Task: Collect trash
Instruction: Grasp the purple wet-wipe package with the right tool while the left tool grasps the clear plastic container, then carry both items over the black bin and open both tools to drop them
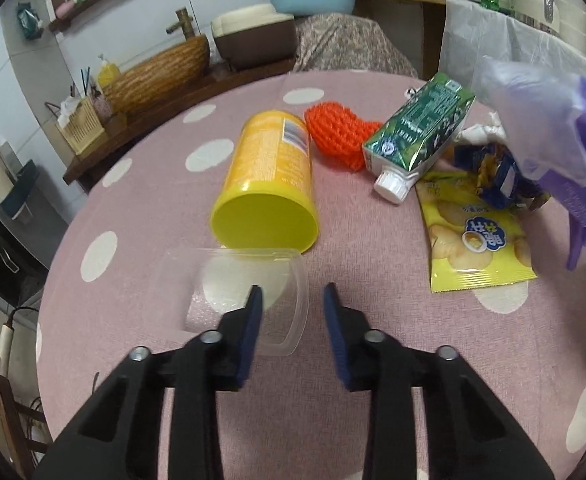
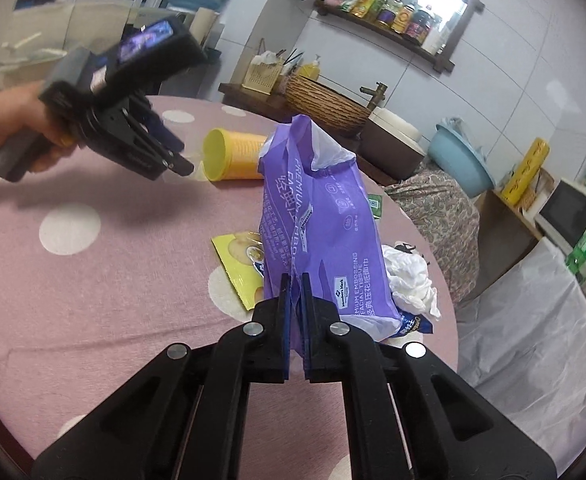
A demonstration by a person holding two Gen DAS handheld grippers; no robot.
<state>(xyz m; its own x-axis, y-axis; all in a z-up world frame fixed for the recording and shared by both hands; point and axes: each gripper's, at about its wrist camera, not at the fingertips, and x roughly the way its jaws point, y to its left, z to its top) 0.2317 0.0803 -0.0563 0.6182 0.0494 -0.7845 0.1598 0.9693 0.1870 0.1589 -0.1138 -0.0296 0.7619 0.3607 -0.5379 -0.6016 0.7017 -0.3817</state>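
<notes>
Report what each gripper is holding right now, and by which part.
The right gripper is shut on the purple tissue wrapper, pinching a fold of film near its lower end. The left gripper holds nothing; its fingers straddle the clear lid.

Purple tissue wrapper: covers part of yellow snack bag and crumpled white tissue in the right wrist view; motion-blurred in the left wrist view.
Clear plastic lid: near edge behind a left gripper finger.
Blue wrapper: print too crumpled to read; probably a snack packet.
</notes>
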